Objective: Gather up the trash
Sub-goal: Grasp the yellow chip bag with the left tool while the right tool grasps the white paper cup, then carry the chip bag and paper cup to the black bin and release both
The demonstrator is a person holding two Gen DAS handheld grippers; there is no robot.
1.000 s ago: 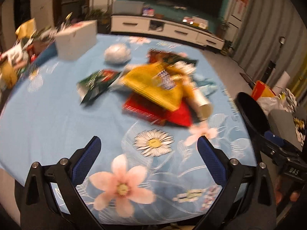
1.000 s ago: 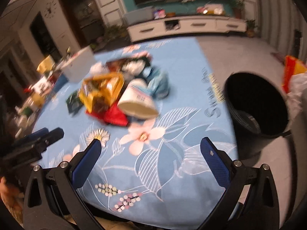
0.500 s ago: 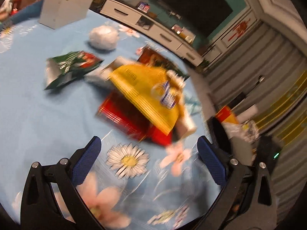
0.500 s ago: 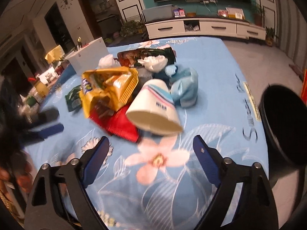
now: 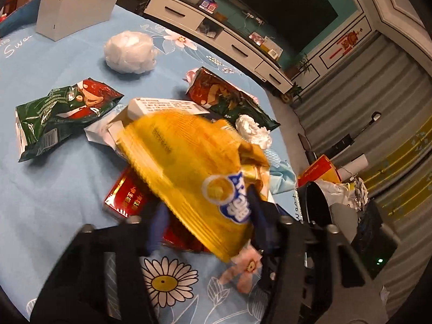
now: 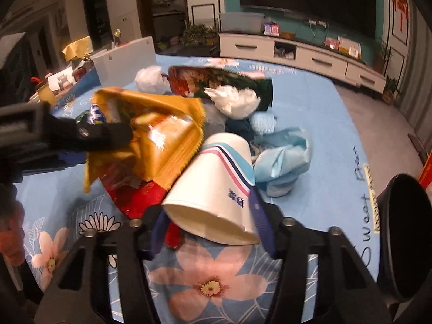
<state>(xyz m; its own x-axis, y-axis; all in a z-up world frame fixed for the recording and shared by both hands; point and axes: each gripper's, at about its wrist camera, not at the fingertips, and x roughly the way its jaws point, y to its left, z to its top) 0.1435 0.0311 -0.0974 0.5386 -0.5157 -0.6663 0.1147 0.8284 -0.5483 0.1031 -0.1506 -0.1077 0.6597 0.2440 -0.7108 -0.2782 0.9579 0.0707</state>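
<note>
Now, from the left wrist camera we see our left gripper (image 5: 206,222) with its jaws just closed in from wide, the blue pads set on either side of the near end of a yellow snack bag (image 5: 189,167); the pads look to press on it, though blur keeps the contact from being crisp. That bag tops a heap on the blue floral tablecloth (image 5: 54,197), lying over a red packet (image 5: 125,198) and a white carton (image 5: 164,105). To the left, apart from the heap, lies a green snack bag (image 5: 62,113), and beyond it a crumpled clear plastic ball (image 5: 129,52) and a white box (image 5: 77,2). Behind the heap is a dark red-and-green wrapper (image 5: 226,98) with a white tissue wad (image 5: 252,131) at its edge. Off the table's right edge sits a black bin (image 5: 314,202). From the right wrist camera, our right gripper (image 6: 212,224) has also just been closing, and its pads now flank the rim end of a white paper cup (image 6: 216,186) lying on its side, mouth toward us, seemingly gripping it. Just behind the cup is a crumpled pale blue cloth (image 6: 283,159), and to its left the yellow bag, where the other gripper's dark finger (image 6: 108,135) reaches in. The bin's rim (image 6: 405,232) shows at the right, beside the table.
</note>
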